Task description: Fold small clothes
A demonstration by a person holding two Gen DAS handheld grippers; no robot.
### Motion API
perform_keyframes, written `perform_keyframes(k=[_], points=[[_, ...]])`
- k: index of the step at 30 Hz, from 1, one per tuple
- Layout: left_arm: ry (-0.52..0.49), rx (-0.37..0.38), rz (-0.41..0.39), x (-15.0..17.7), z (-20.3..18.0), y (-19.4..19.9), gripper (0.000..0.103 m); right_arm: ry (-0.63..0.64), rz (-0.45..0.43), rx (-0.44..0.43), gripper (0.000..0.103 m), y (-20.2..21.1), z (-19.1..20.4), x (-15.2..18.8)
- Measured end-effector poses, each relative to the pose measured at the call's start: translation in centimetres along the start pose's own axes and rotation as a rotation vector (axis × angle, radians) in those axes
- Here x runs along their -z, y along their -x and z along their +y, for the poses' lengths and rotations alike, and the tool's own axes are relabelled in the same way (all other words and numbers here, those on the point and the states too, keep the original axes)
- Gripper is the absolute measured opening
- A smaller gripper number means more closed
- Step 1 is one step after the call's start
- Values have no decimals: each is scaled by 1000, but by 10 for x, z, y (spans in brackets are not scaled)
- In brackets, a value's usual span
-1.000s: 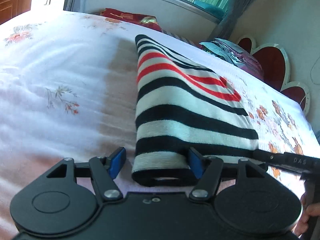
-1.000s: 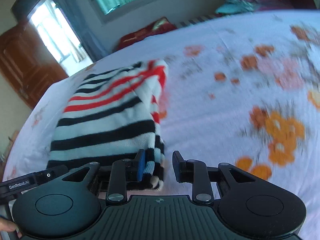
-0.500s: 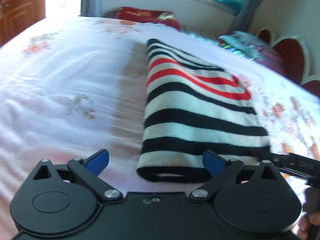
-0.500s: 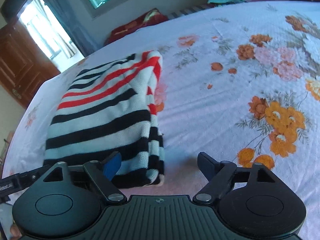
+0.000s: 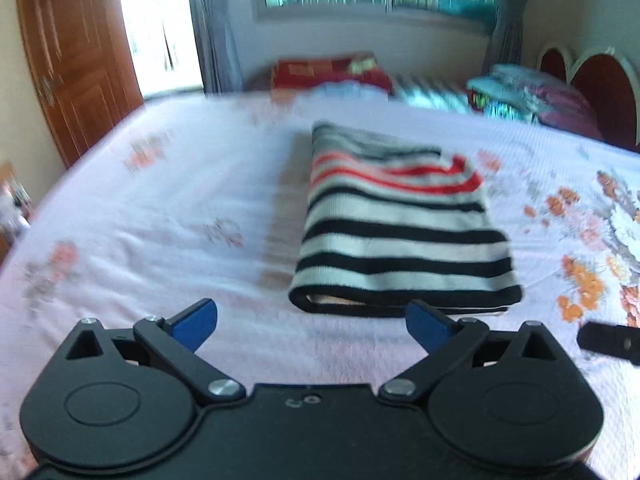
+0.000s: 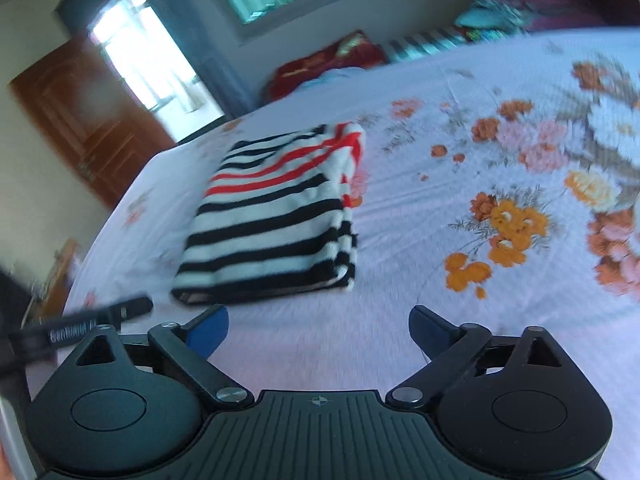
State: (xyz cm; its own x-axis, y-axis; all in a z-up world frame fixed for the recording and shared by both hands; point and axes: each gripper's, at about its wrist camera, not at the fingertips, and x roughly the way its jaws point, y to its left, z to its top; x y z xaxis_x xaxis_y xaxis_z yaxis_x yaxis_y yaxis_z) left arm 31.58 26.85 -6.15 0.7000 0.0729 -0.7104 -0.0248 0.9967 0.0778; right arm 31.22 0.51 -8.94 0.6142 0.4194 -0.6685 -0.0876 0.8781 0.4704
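Both my left tool [image 5: 311, 320] and right tool [image 6: 319, 326] have released and drawn back, jaws spread wide, leaving the black, white and red striped knit garment [image 5: 400, 236] folded on the floral bedsheet [image 5: 160, 220]; fold appears complete.

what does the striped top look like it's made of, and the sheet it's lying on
Striped top: probably a soft knit, thick and matte, with a fuzzy surface and rounded fold edges. Sheet: seemingly thin woven fabric with a fine waffle-like texture, matte, flowers apparently printed on.
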Motion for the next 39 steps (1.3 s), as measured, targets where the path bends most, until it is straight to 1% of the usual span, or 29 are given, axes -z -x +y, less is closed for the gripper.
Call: perform_keyframes(k=[2,4,7,9,11,13,16,19,26,29,32,39], points=[[5,-29,-50,9,-4,30,100,63,-10,-8,99,24,9,10],[-2,-44,-85,16,-8,58,101,122,-34,-9,103,50,20,22],[-2,-54,-97,28,-12,96,101,217,-97,50,103,90,39,42],[-1,-41,-100,36,-12,118,101,264,-158,89,103,118,51,55],[1,-37,-112,44,-14,137,101,262,-255,155,103,145,59,65],[2,-41,-113,50,-15,154,101,259,-323,197,103,169,66,73],[13,-28,-120,57,-15,176,101,261,-383,198,103,193,74,81],[26,-29,-149,63,-15,199,101,278,-414,173,103,206,80,87],[62,-37,-195,66,-8,233,101,281,-416,139,103,219,86,95],[81,-41,-209,66,-4,241,101,292,-421,130,103,222,88,97],[97,-38,-208,69,-2,246,101,295,-425,120,103,225,90,98],[106,-48,-216,74,0,252,101,301,-423,108,103,227,90,100]])
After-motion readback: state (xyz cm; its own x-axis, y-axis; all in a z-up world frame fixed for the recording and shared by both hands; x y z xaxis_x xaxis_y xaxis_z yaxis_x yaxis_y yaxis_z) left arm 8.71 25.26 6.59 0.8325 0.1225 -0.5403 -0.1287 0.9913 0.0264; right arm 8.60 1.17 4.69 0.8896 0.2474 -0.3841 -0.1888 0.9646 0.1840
